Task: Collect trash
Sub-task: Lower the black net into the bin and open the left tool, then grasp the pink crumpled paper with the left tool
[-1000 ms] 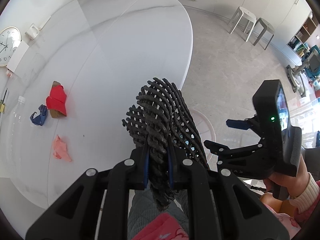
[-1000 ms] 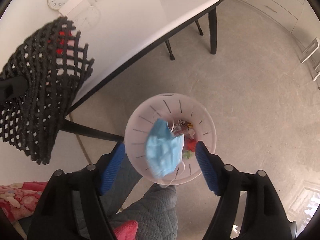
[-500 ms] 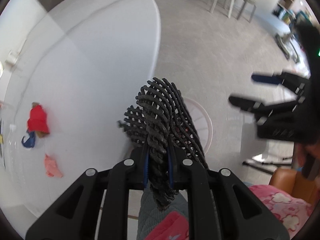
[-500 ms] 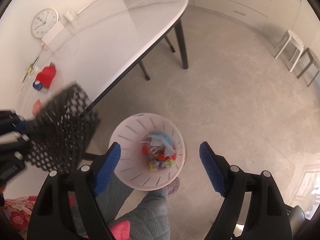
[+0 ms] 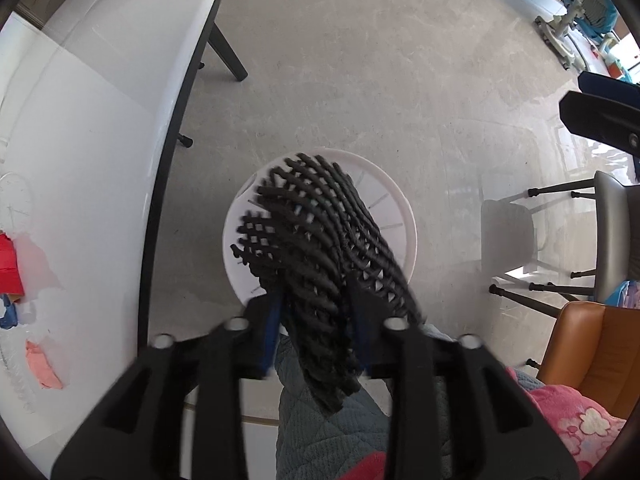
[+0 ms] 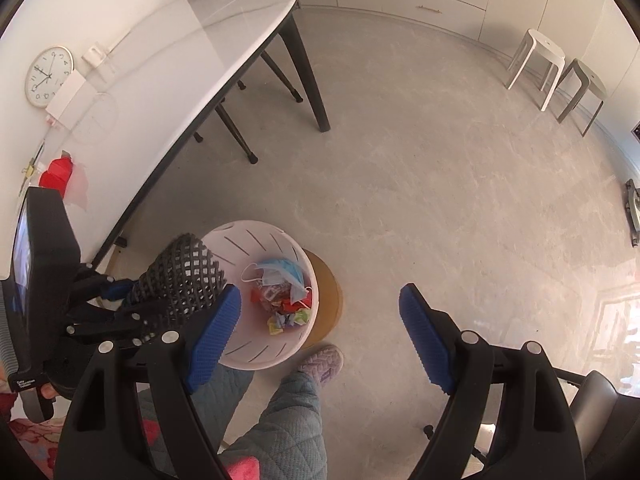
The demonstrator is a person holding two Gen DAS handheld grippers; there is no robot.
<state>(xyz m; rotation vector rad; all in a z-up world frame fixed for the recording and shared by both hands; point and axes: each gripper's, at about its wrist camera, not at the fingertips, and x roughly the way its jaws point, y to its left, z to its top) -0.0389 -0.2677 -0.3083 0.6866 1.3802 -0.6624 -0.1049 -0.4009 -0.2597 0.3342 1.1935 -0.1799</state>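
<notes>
We hold the left gripper (image 5: 316,316) pointing straight down over the white slotted bin (image 5: 404,216) that stands on the floor beside the tabletop (image 5: 100,128). Its jaws are opening, and the black mesh net (image 5: 320,248) is between them; in the left wrist view a gap shows between the net and the blue pads (image 5: 273,320), though the blur keeps us from saying whether one pad touches it. The net hangs above the bin's mouth, covering most of it in that view.

From the right wrist view the bin (image 6: 256,240) holds a crumpled blue face mask (image 6: 280,274) on top of coloured wrappers (image 6: 286,310), and it rests on a round wooden disc (image 6: 330,288). The net (image 6: 182,278) sits at the bin's near-left rim. Our right gripper (image 6: 320,330) has its jaws spread wide with nothing between them, hanging over the floor just to the right of the bin.

More trash lies on the tabletop near its left edge: a red piece (image 5: 9,264), a blue scrap (image 5: 8,314) just below it and a pink scrap (image 5: 44,366) nearer to us. A grey slipper (image 6: 322,362) on a quilted trouser leg stands close to the bin.
</notes>
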